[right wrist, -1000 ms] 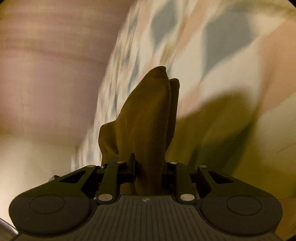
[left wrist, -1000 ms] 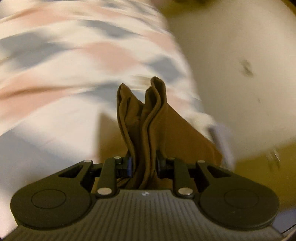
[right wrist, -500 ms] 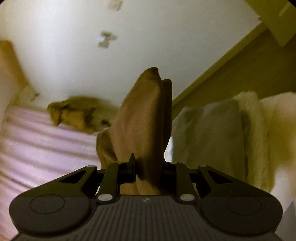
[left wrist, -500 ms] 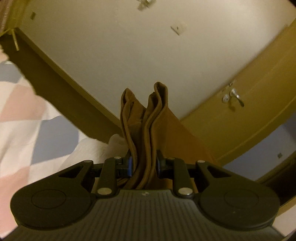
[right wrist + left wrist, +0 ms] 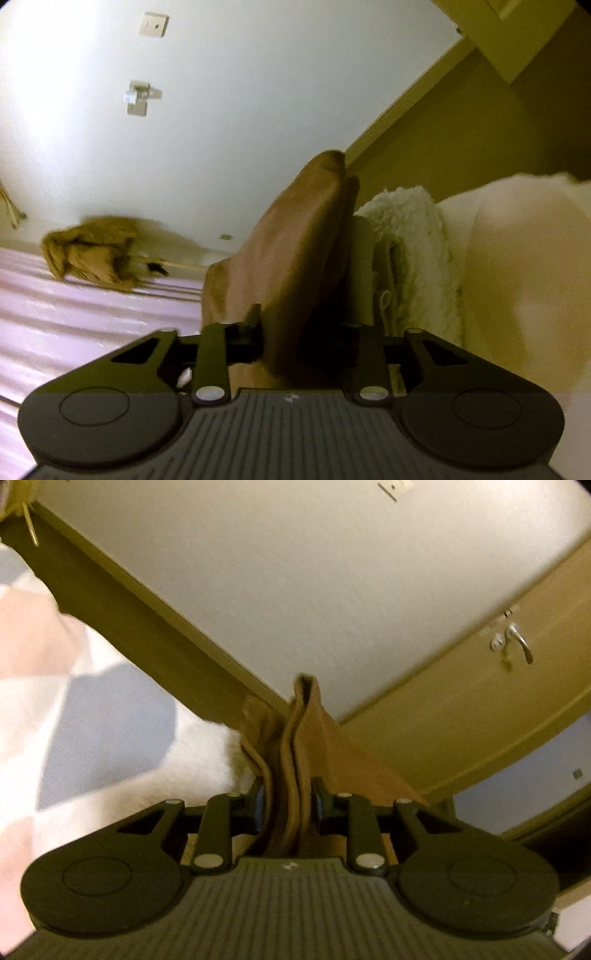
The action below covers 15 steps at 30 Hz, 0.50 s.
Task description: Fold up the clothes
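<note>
Bed with pink striped sheet [image 5: 74,314], crumpled tan garment [image 5: 92,258] lying on it, diamond-patterned quilt [image 5: 74,720]

The left gripper [image 5: 287,805] points forward and upward, its camera looking along the two black fingers toward a wall and door. Its jaws stand close together, pinched on several bunched layers of brown cloth [image 5: 295,760] that rise between the finger pads [image 5: 317,805]. The right gripper [image 5: 299,332] is tilted upward too (its view takes in mostly wall). Its jaws are likewise drawn in, clamped on a thick fold of the same brown cloth, which stands up between them and leans slightly right. The linkage arms of both grippers angle inward symmetrically. No hand or sleeve shows in either view.
</note>
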Available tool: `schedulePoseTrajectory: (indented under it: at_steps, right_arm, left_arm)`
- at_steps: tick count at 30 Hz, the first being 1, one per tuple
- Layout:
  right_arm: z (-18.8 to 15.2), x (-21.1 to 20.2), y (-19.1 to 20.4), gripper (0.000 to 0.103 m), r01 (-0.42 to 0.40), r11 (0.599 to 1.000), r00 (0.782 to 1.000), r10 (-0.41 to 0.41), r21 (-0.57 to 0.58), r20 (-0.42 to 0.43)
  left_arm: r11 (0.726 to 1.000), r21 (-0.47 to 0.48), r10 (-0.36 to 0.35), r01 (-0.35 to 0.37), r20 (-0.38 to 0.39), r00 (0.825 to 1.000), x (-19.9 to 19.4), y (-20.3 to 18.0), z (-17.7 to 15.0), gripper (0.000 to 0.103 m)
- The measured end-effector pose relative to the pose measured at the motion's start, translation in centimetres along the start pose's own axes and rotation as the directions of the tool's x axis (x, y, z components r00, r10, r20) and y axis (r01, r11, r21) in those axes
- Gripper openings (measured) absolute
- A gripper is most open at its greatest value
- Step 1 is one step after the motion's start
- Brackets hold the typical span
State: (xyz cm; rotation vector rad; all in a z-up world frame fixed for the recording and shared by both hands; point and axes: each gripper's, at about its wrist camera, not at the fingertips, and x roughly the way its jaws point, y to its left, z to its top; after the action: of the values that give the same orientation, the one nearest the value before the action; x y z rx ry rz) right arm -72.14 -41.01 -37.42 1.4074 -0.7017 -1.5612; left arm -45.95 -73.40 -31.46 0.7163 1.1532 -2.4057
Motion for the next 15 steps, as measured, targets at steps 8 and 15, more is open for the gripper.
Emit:
schedulePoseTrajectory:
  at_steps: [8, 15]
  right_arm:
    - [-3.8, -3.4, 8.9, 0.048, 0.296, 0.735, 0.926, -0.064, -0.610, 0.372]
    - [-8.4, 4.0, 6.7, 0.046, 0.430, 0.497, 0.890, -0.090, -0.754, 0.448]
  left_arm:
    - [0.975, 0.197, 0.041, -0.099, 0.278, 0.960, -5.0, -5.1, -1.0, 0.018]
    - [0.894, 0.373, 0.122, -0.250, 0.333, 0.935, 0.5, -5.4, -6.6, 0.018]
